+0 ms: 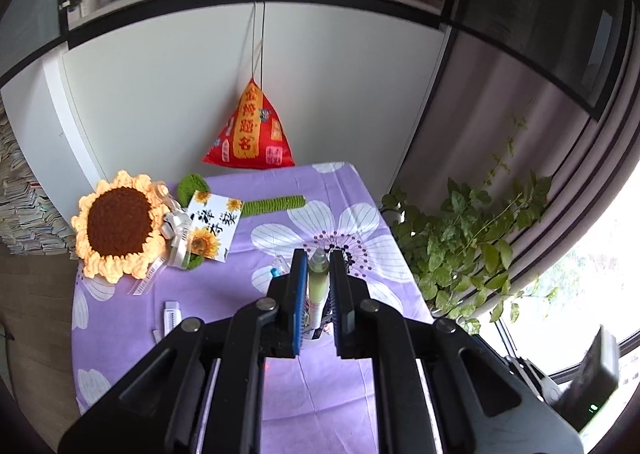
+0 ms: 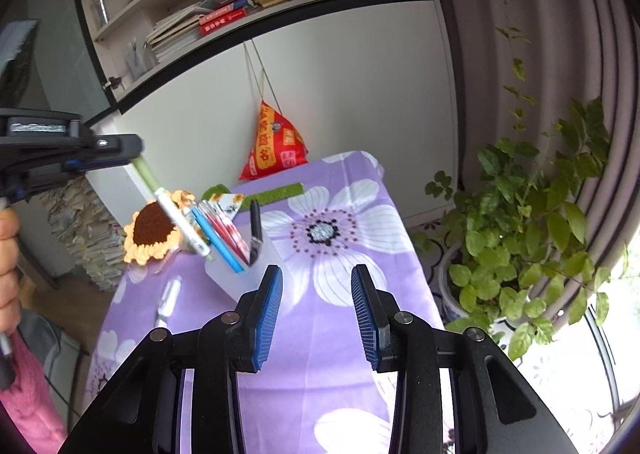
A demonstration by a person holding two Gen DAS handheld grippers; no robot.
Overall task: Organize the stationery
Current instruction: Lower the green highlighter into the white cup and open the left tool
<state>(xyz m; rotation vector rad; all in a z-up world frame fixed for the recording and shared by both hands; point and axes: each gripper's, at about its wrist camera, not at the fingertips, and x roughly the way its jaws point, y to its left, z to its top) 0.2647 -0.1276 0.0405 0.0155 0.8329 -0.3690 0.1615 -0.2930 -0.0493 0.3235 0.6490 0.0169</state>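
My left gripper (image 1: 318, 264) is shut on a green and white pen (image 1: 318, 286) and holds it above the purple flowered table (image 1: 304, 394). In the right wrist view the left gripper (image 2: 132, 158) is at the upper left, and the pen (image 2: 176, 218) slants down from it with its lower tip just over the translucent white pen cup (image 2: 248, 274). The cup holds a blue pen (image 2: 218, 238), red pens (image 2: 228, 230) and a black pen (image 2: 255, 226). My right gripper (image 2: 316, 306) is open and empty, just right of the cup.
A crochet sunflower (image 1: 118, 226) with a card (image 1: 210, 228) lies at the table's back left. A red pouch (image 1: 250, 134) hangs on the white wall. A small white item (image 1: 170, 318) lies on the cloth at the left. A potted plant (image 2: 532, 238) stands right of the table.
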